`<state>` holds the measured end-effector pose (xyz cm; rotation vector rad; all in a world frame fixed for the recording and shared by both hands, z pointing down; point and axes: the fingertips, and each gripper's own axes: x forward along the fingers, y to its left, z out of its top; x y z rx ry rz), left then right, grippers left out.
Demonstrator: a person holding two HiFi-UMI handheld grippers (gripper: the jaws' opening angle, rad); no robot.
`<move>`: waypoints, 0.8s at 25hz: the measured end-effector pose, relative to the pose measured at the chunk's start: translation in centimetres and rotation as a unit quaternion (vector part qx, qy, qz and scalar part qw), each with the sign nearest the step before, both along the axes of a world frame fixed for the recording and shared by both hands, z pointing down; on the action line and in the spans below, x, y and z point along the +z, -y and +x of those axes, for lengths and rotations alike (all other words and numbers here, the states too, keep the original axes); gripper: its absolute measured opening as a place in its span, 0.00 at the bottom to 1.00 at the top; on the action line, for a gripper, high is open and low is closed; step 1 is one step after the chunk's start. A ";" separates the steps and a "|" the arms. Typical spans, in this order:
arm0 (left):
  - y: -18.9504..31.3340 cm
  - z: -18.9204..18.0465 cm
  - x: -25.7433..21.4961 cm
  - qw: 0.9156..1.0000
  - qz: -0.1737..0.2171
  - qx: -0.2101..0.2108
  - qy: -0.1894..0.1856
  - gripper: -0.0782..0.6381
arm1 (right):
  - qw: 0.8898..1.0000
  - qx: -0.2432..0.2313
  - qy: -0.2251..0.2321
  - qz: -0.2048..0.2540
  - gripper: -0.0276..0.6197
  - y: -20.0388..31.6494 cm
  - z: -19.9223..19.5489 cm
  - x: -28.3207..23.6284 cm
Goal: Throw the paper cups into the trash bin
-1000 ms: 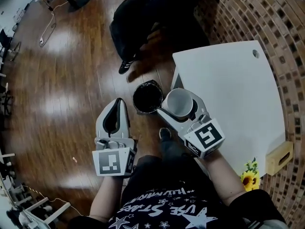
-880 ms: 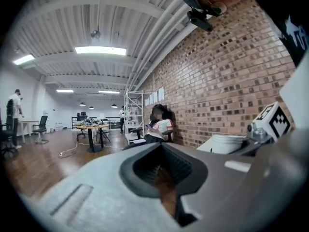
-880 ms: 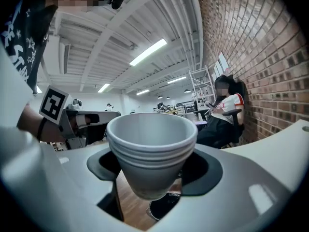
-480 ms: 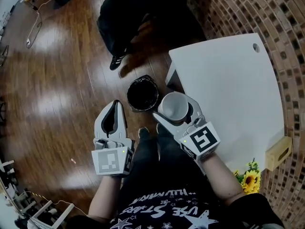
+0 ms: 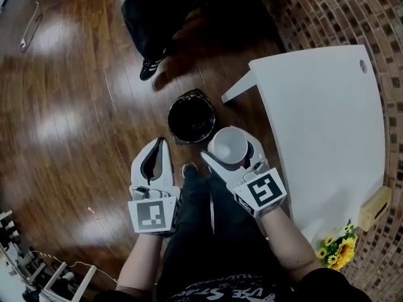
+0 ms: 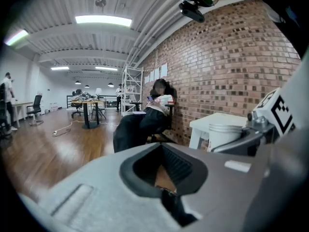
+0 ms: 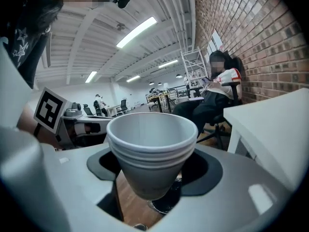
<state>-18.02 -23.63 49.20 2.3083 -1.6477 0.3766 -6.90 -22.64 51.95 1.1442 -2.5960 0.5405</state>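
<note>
A stack of white paper cups [image 5: 227, 145] [image 7: 152, 146] stands upright between the jaws of my right gripper [image 5: 230, 153] [image 7: 155, 178], which is shut on it. The stack hangs above the wooden floor, just near and right of the round black trash bin [image 5: 191, 118], off the table's edge. My left gripper [image 5: 155, 161] [image 6: 165, 180] hangs level with it to the left, near the bin's front rim. Its jaws are shut with nothing between them. From the left gripper view the cups [image 6: 225, 135] show at the right.
A white table [image 5: 327, 118] fills the right side, with a brick wall [image 5: 352, 11] behind it. A wooden box [image 5: 374, 209] and sunflowers [image 5: 340, 250] lie by its near corner. A person in dark clothes [image 5: 170, 11] sits beyond the bin. My legs are directly below.
Both grippers have sunk toward the floor. The cups have come away from the table's edge and now sit by the bin's near right rim. The right jaws kept their grip.
</note>
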 end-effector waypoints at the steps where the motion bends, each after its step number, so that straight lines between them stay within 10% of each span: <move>1: 0.3 -0.3 1.3 1.000 -0.006 0.000 0.001 0.12 | 1.000 0.001 -0.006 -0.006 0.57 0.3 -0.3 1.4; 20: 6.5 -3.8 22.6 0.994 -0.105 -0.029 0.021 0.12 | 0.996 0.008 -0.053 -0.076 0.57 4.5 -3.7 18.8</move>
